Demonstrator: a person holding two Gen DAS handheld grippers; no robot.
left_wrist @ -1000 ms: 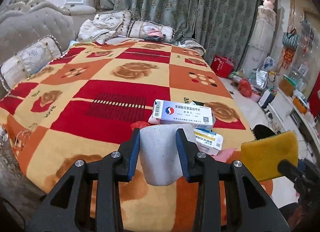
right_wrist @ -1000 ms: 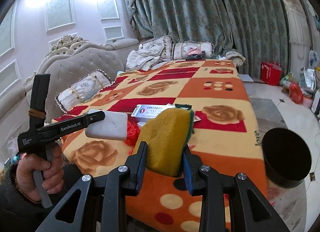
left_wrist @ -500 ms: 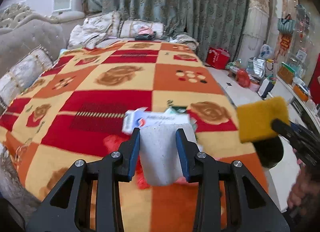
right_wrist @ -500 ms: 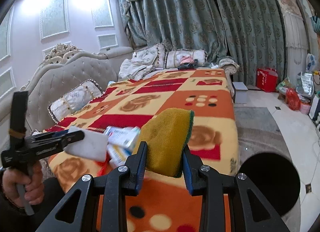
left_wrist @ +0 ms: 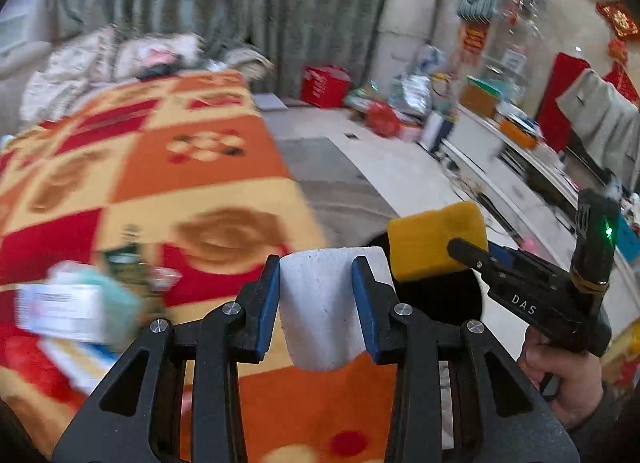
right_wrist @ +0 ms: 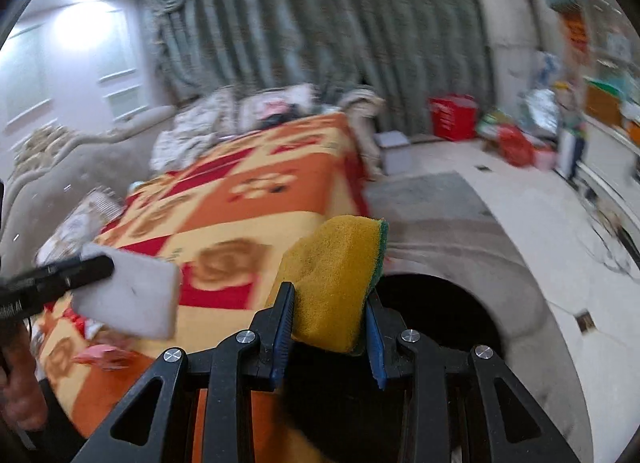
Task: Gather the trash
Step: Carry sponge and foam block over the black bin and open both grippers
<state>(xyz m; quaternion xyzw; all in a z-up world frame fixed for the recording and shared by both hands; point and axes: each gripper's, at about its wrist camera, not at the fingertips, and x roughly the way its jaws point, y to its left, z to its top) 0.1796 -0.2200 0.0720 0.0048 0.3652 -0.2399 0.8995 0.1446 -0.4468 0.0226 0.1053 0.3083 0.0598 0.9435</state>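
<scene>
My left gripper is shut on a white sponge block, held over the right edge of the bed. My right gripper is shut on a yellow sponge with a green backing. That yellow sponge also shows in the left wrist view, just right of the white one, over a black round bin on the floor. In the right wrist view the bin lies right under my fingers. The white sponge hangs at the left there. Boxes and wrappers lie blurred on the blanket.
The bed with an orange, red and yellow blanket fills the left. A grey rug and pale floor lie to the right. A red box, bags and a low white cabinet crowd the far side. A hand holds the right gripper.
Both grippers have swung right, off the middle of the bed toward its right edge and the black bin. The boxes on the blanket have slid to the left of view. Both grips are unchanged.
</scene>
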